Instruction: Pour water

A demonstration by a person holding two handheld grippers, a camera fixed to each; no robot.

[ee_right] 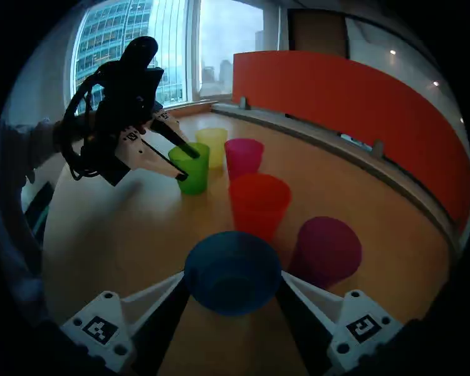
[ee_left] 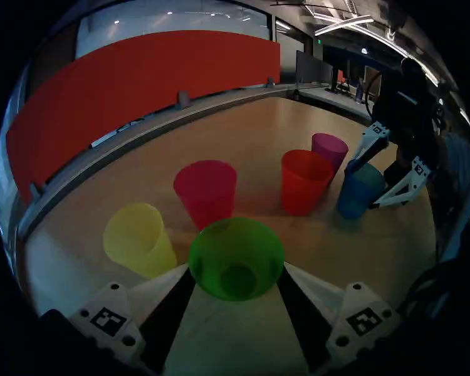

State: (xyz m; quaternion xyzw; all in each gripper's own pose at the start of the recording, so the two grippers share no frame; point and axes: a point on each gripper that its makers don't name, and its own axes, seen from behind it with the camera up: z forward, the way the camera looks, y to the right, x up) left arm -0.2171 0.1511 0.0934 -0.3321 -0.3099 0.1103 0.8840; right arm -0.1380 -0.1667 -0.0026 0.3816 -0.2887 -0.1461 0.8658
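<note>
Green plastic cup [ee_left: 237, 258] sits pinched between the left gripper's [ee_left: 236, 268] fingers, well apart from the orange cup [ee_left: 305, 182] on the wooden tabletop [ee_left: 260, 131]; whether it holds water I cannot tell. Just beside the orange cup, a blue cup [ee_right: 232, 272] is gripped the same way by the right gripper's [ee_right: 232, 276] fingers, its inside too dim to judge. A magenta cup [ee_left: 329, 150] stands touching or almost touching the orange cup, a pink cup [ee_left: 205, 191] near it, and a yellow cup [ee_left: 138, 239] farthest from it.
</note>
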